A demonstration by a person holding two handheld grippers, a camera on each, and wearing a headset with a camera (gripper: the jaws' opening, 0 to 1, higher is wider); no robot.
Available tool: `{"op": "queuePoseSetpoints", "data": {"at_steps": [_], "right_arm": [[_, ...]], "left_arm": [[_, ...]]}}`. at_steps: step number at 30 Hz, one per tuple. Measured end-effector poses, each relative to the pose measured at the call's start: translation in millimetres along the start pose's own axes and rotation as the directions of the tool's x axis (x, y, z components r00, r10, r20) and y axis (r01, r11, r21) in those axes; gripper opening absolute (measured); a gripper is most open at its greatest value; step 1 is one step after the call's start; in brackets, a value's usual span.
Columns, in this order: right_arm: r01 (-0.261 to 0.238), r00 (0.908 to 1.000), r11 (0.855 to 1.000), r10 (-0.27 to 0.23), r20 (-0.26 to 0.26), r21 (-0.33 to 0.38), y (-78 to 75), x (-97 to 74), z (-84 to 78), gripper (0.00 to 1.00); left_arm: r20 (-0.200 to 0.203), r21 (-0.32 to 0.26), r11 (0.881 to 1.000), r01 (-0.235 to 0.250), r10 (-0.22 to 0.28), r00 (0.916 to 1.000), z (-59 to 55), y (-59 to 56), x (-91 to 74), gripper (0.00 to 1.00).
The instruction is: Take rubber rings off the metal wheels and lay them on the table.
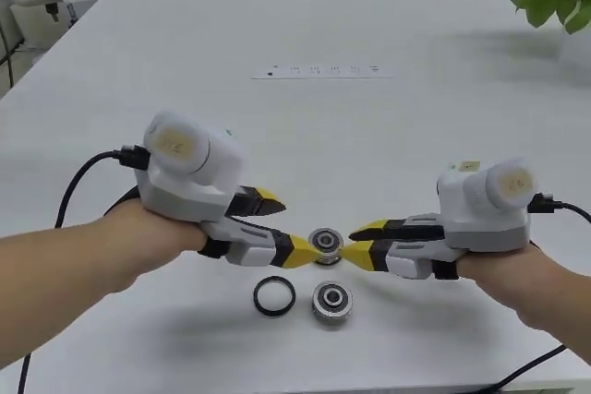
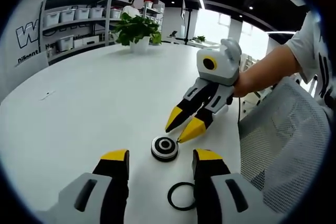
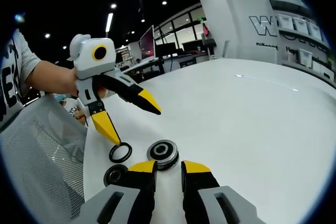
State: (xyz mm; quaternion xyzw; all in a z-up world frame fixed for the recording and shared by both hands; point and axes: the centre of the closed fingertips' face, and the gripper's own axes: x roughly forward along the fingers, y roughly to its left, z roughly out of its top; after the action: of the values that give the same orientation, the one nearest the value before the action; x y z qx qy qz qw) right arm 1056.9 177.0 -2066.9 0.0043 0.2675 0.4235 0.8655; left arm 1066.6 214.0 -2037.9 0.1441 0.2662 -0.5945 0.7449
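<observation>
Left hand-held gripper (image 1: pixel 295 226) gapes, right hand-held gripper (image 1: pixel 348 240) barely parts, both empty; one rubber ring (image 1: pixel 274 296) lies off, a metal wheel (image 2: pixel 165 148) seemingly still ringed.

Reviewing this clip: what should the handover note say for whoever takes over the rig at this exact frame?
Left gripper: open wide, holding nothing, its lower tip beside a small round metal wheel.
Right gripper: open, holding nothing, its tips at the opposite side of that wheel.
Things: that wheel lies flat on the white table. Nearer the person lie a loose black rubber ring and a second metal wheel.
Done: one ring is off and laid down.
Left: the wheel between the tips has a dark outer band, likely its ring; take it off and lay it down.
</observation>
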Motion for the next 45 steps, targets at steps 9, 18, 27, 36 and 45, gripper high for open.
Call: {"op": "queuePoseSetpoints", "data": {"at_steps": [9, 18, 27, 36, 45], "right_arm": [[-0.019, 0.9998, 1.0, 0.019, 0.003, -0.003, 0.6, 1.0, -1.8, 0.15], [-0.023, 0.9997, 1.0, 0.023, -0.008, -0.013, 0.8, 2.4, -4.7, 0.14], [-0.028, 0.9994, 0.999, 0.028, -0.019, -0.019, 2.6, 7.1, -8.6, 0.14], [-0.033, 0.9993, 0.999, 0.033, -0.018, -0.029, 4.7, 8.7, -7.9, 0.13], [-0.028, 0.9994, 0.999, 0.027, -0.021, -0.036, 4.4, 8.5, -8.6, 0.12]], "left_arm": [[-0.008, 0.0, 1.0, 0.016, -0.016, 0.9998, -0.1, -1.0, 9.4, 0.4], [-0.016, -0.005, 1.0, 0.031, -0.031, 0.9994, -2.4, -4.6, 17.3, 0.35], [-0.025, -0.001, 0.999, 0.044, -0.044, 0.9987, -4.2, -7.0, 22.9, 0.29], [-0.04, 0.028, 0.998, 0.053, -0.052, 0.9978, -6.2, -10.7, 27.8, 0.22], [-0.041, 0.052, 0.998, 0.044, -0.042, 0.9983, -5.2, -8.9, 31.0, 0.15]]}}
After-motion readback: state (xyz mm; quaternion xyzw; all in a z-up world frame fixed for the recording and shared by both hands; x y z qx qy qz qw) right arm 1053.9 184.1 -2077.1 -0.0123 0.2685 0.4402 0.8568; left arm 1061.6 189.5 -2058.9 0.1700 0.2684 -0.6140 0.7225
